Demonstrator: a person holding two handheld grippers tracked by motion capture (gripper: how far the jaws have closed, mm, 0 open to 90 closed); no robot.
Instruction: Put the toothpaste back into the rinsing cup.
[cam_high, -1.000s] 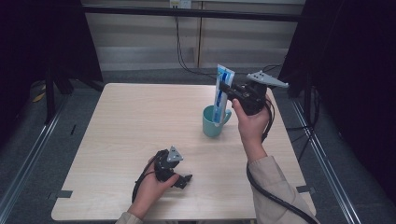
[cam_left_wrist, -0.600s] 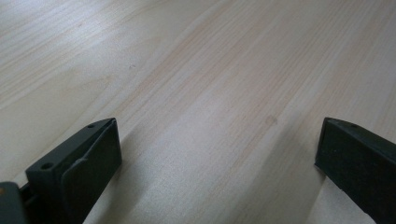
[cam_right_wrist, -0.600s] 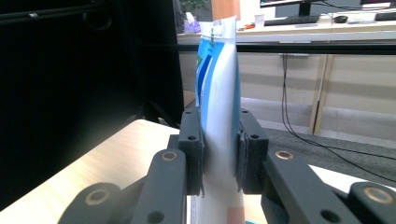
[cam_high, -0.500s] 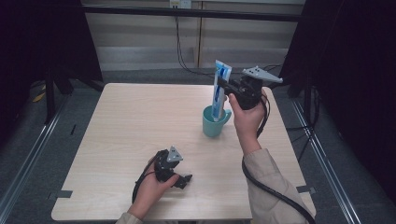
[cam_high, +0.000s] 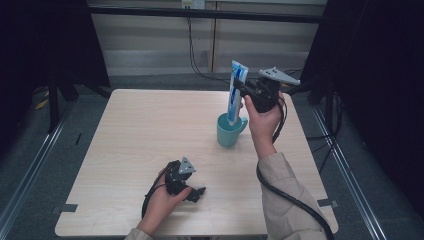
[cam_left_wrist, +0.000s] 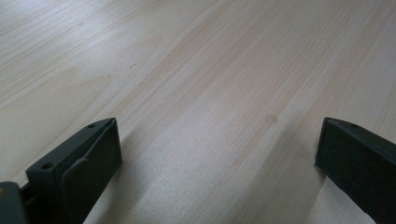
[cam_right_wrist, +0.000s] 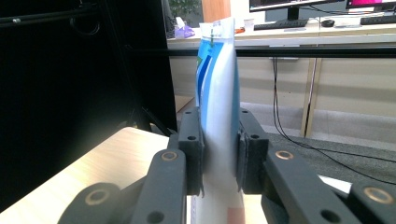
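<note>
A white and blue toothpaste tube (cam_high: 235, 92) stands upright with its lower end inside a teal mug (cam_high: 229, 131) on the right half of the wooden table (cam_high: 130, 130). My right gripper (cam_high: 241, 90) is shut on the tube's upper part, above the mug. In the right gripper view the tube (cam_right_wrist: 218, 102) is squeezed between both black pads (cam_right_wrist: 191, 149), with the right gripper (cam_right_wrist: 218, 154) level. My left gripper (cam_high: 196, 194) rests near the table's front edge, held in a hand. Its jaws stand wide apart over bare wood in the left gripper view, left gripper (cam_left_wrist: 217, 154) holding nothing.
Black cables trail from both grippers; the right one runs along the sleeve (cam_high: 287, 200). Dark frame posts and curtains flank the table. Behind the table lies a grey floor with cables (cam_high: 195, 55) and a low wall.
The right gripper and the tube have shifted slightly to the left and stand a little more upright over the mug. The left gripper has stayed put.
</note>
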